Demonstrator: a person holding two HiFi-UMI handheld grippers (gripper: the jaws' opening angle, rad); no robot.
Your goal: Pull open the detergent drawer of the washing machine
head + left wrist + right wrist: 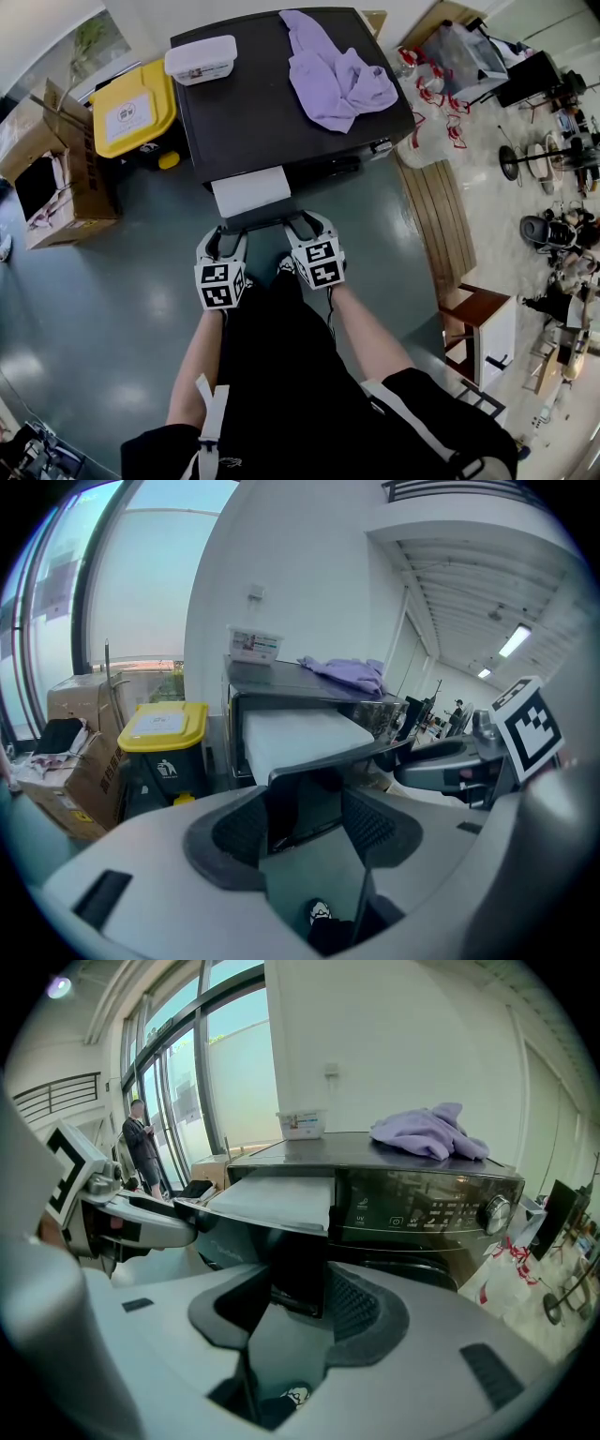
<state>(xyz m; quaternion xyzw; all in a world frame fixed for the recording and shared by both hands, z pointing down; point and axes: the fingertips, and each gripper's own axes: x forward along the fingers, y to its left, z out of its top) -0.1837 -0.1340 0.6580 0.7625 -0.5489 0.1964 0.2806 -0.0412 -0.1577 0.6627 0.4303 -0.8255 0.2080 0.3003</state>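
— While it sticks out of the washing machine (272, 112), how does the drawer (251, 190) look?
— White on top with a dark glossy front, pulled well out, left of the control panel (431, 1208)
— And the grippers?
— Side by side at its front edge: the left gripper (305, 803) and the right gripper (298, 1283) each have their jaws clamped on that dark front

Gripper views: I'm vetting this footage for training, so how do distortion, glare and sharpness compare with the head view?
Left gripper view: heavy fisheye bending, dark corners, window bright, pale. Right gripper view: same bending, control panel sharp, reflective. Head view: even light, soft sheen on the floor, detergent drawer crisp.
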